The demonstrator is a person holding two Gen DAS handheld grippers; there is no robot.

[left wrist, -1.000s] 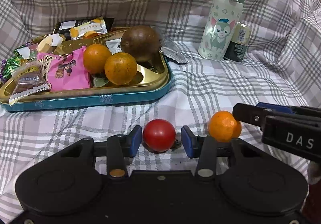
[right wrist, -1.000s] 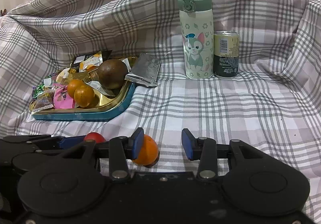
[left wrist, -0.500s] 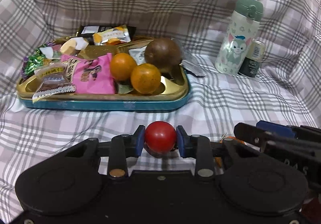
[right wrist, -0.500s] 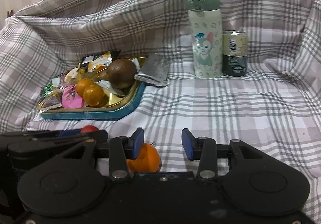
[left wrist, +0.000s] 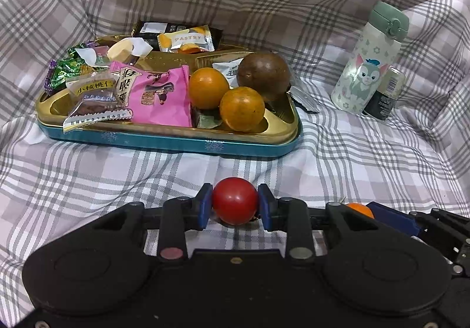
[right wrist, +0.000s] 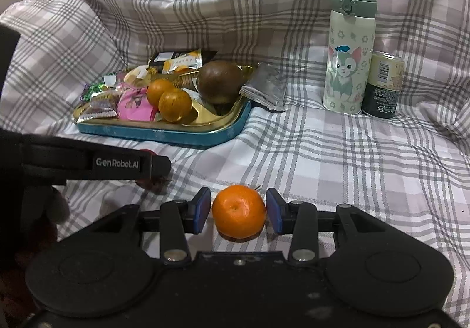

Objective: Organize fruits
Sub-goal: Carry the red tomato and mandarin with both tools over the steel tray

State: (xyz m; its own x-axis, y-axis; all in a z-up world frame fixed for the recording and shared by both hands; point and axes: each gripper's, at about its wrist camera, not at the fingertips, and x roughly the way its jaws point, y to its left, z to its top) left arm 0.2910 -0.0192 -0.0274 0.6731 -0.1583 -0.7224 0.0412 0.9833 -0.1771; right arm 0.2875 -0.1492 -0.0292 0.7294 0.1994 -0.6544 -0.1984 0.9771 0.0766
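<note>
A red tomato (left wrist: 234, 200) sits between the blue pads of my left gripper (left wrist: 235, 207), which is shut on it just above the plaid cloth. In the right wrist view an orange mandarin (right wrist: 238, 212) rests on the cloth between the pads of my right gripper (right wrist: 238, 210); the jaws stand open, hardly wider than the fruit. Beyond is a gold tray with a teal wall (left wrist: 176, 142). It holds two oranges (left wrist: 208, 88) (left wrist: 242, 108) and a brown round fruit (left wrist: 263, 76). One of the left gripper's fingers (right wrist: 117, 163) crosses the right view at the left.
Snack packets (left wrist: 158, 95) fill the tray's left half, and a silver packet (right wrist: 264, 87) leans off its right corner. A cat-print bottle (left wrist: 371, 63) and a can (left wrist: 384, 95) stand at the back right. The plaid cloth rises in folds behind and on both sides.
My left gripper closed on the tomato and drew back a little from the tray. My right gripper shifted left, so the mandarin now lies between its pads, not beside the left one.
</note>
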